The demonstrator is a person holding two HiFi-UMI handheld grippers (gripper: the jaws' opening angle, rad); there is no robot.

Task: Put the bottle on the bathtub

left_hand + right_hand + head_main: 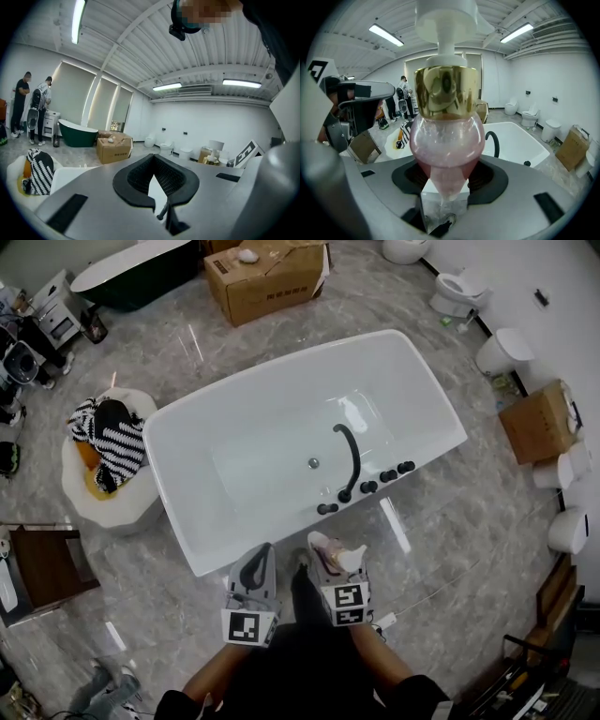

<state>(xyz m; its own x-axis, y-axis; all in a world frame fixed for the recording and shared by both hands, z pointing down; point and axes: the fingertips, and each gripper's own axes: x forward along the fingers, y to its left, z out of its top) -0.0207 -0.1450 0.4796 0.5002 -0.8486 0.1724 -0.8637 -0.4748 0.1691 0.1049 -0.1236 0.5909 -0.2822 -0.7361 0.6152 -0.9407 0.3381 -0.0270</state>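
Pink bottle (446, 140), clasped in right gripper (447, 183) (beside bathtub (183, 474))

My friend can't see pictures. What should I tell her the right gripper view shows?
The right gripper is shut on a round clear bottle of pink liquid with a gold collar and white pump. Behind it sits a white bathtub with a black curved tap, in a bright white room.
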